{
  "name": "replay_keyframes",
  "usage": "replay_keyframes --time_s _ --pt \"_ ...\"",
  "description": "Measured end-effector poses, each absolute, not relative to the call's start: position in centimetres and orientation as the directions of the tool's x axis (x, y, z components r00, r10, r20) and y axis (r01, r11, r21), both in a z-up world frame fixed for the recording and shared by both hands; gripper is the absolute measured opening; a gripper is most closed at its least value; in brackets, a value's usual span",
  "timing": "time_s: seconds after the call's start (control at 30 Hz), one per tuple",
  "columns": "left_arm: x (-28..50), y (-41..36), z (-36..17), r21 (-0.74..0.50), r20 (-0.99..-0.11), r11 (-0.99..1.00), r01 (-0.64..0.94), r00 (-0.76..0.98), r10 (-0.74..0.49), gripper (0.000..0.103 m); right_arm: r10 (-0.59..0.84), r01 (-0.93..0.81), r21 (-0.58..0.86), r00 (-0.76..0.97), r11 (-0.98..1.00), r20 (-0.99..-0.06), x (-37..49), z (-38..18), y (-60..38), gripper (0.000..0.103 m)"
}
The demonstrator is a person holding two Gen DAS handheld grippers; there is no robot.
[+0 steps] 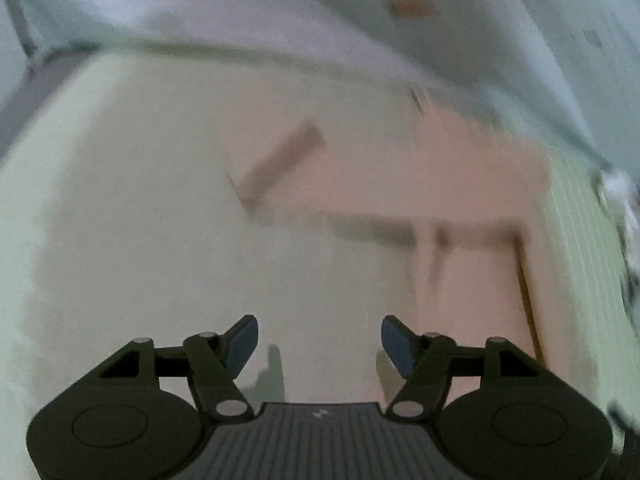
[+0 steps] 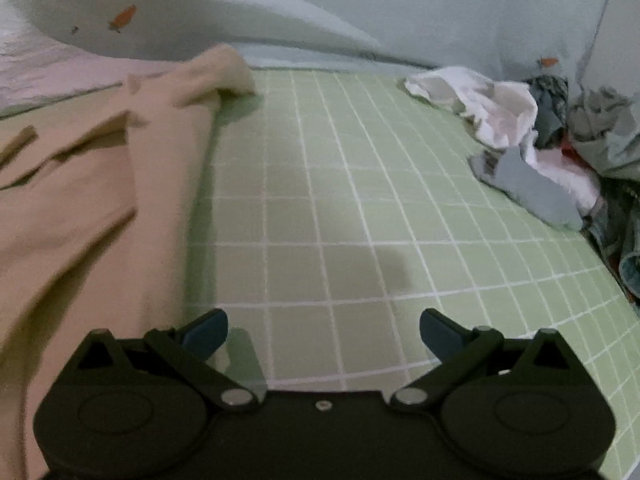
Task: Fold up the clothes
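Observation:
A pale pink-beige garment point(image 1: 400, 184) lies spread flat below my left gripper point(image 1: 319, 342), blurred by motion, with a belt-loop-like strip point(image 1: 280, 164) on it. The left gripper is open and holds nothing. In the right wrist view the same beige garment point(image 2: 80, 184) covers the left side, its far end bunched up point(image 2: 224, 72). My right gripper point(image 2: 323, 334) hovers open over the green checked sheet point(image 2: 340, 200), just right of the garment's edge, with nothing between its fingers.
A heap of unfolded clothes point(image 2: 540, 140), white, grey and patterned, lies at the right on the sheet. A pale blue quilt with small orange carrot prints point(image 2: 124, 18) runs along the back. A green sheet strip point(image 1: 580, 240) shows right of the garment.

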State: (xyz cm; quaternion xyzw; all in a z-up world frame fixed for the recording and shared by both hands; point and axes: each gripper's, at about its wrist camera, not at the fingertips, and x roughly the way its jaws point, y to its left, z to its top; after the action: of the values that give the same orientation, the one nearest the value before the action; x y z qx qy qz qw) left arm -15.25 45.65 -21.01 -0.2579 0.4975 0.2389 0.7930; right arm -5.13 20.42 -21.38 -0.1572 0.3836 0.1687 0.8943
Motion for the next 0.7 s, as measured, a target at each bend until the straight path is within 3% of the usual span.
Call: replay_keyframes --time_s 0.13,0.6,0.7 --pt "-16.4 41.3 -22.6 -0.166 -0.938 0.82 -0.548 0.345 0.041 0.069 0.211 -0.438 -0.14 0.659 0.888 -0.722 -6.9 -20.5 20.4 0.103" --pt "-22.9 40.1 -20.0 -0.11 -0.925 0.86 -0.498 0.367 0.094 0.074 0.272 -0.512 -0.137 0.643 0.848 -0.716 -14.2 -20.2 22.9 0.103" --pt "-24.6 40.9 -19.4 -0.106 -0.925 0.855 -0.508 0.366 0.103 0.074 0.266 -0.499 -0.123 0.636 0.858 -0.724 -14.8 -20.4 23.3 0.095"
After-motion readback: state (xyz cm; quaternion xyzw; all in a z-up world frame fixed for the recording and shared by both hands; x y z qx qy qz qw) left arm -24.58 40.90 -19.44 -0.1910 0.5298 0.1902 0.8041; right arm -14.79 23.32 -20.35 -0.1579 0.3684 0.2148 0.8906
